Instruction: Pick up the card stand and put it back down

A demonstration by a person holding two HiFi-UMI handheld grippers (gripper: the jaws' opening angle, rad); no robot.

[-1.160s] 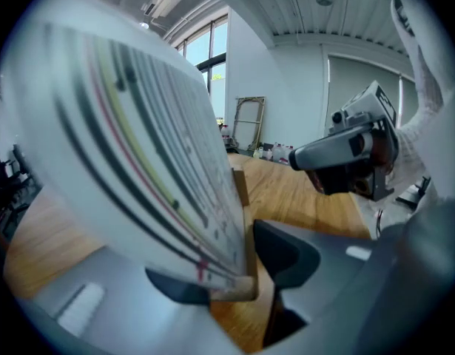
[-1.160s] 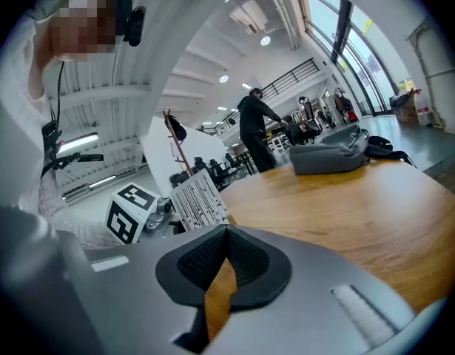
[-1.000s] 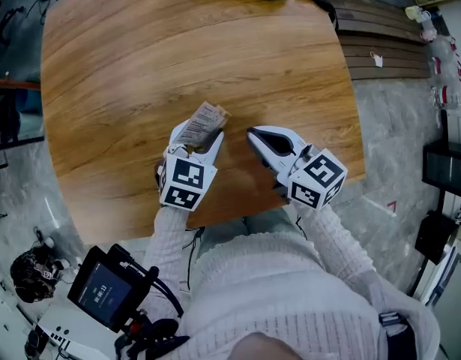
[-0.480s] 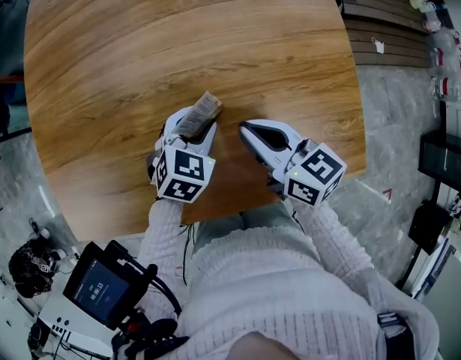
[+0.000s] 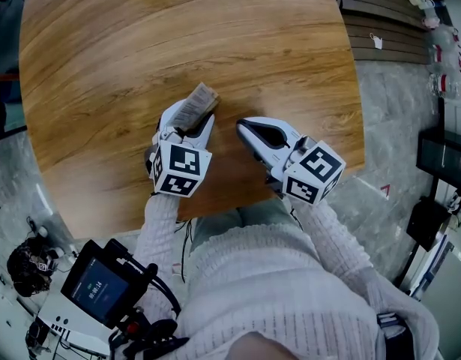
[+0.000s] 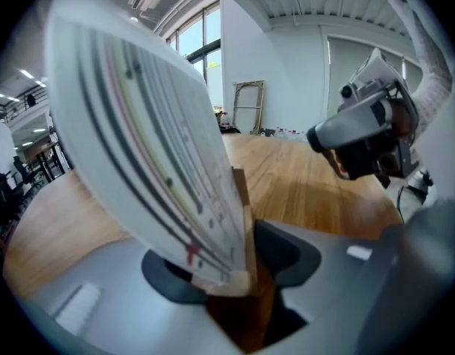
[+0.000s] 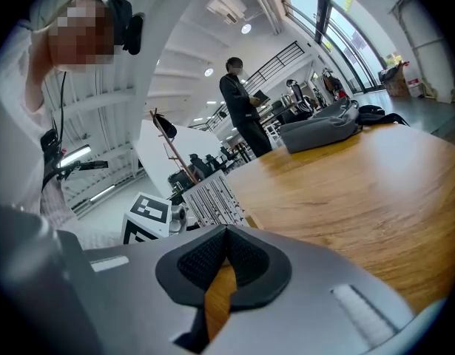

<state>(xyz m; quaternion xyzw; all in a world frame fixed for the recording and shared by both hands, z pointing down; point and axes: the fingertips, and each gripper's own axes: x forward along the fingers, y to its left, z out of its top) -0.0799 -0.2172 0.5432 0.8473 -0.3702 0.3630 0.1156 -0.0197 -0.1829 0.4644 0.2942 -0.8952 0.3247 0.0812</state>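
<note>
Currently pinching card stand (image 5: 199, 102) between jaws of left gripper (image 5: 190, 121), low down at its wooden base (image 6: 245, 213); opening those jaws at this moment, with pads (image 6: 290, 254) looking in contact on both broad sides of base, so counting it as a grip in mid-release, not a free stand; lies straight ahead of left fingertips, right at jaw tips, no reach needed; sits over near half of table (image 5: 103, 66), toward person's side; cannot tell from head view whether resting on tabletop or hanging just above; judging step as set-down and let-go.

Runs long edge along jaw direction, away from person and slightly right in head view; appears tilted in left gripper view, possibly only from gripper's own tilt.

Holds right gripper (image 5: 243, 128) just beside stand, on its right, apart and not touching; shows its pads (image 7: 249, 261) pressed together, nothing between, only tabletop through gap below; so nearer by far: left.

Looks like a pale card (image 6: 138, 124) printed with thin dark and coloured lines, slotted into a small light wood block; thin, light, top-heavy by guess; likely to tip if dragged by pads on withdrawal; calls for wide opening, then straight pull-back toward person.
</note>
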